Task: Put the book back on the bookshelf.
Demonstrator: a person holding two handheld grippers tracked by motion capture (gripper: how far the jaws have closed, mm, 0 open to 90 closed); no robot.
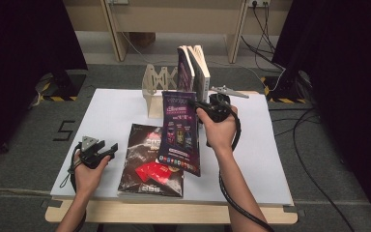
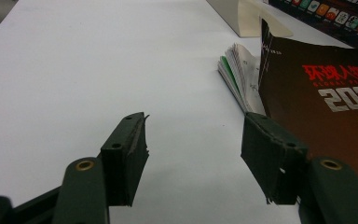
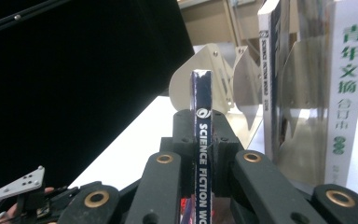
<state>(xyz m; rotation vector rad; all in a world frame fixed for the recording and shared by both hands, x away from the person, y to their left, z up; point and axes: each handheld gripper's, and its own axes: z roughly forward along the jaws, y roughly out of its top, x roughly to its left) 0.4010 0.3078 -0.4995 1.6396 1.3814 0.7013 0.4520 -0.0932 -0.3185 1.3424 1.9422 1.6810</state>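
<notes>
Clamping the glossy purple magazine (image 1: 179, 131) by its thin spine, your right gripper (image 1: 211, 109) holds it tilted above the white table (image 1: 111, 111), overlapping the flat dark magazine (image 1: 147, 162). Your left gripper (image 1: 98, 151) rests spread open beside it.

From my high view the white counter (image 1: 116, 111) is evenly lit from overhead, with black curtains swallowing both sides. Shadows under the hands are soft and short. The left gripper view blows the counter out to near white toward its far edge. In the right gripper view the book spine (image 3: 201, 140) is sharp, and its nearest fingers (image 3: 161, 186) blur slightly.
</notes>
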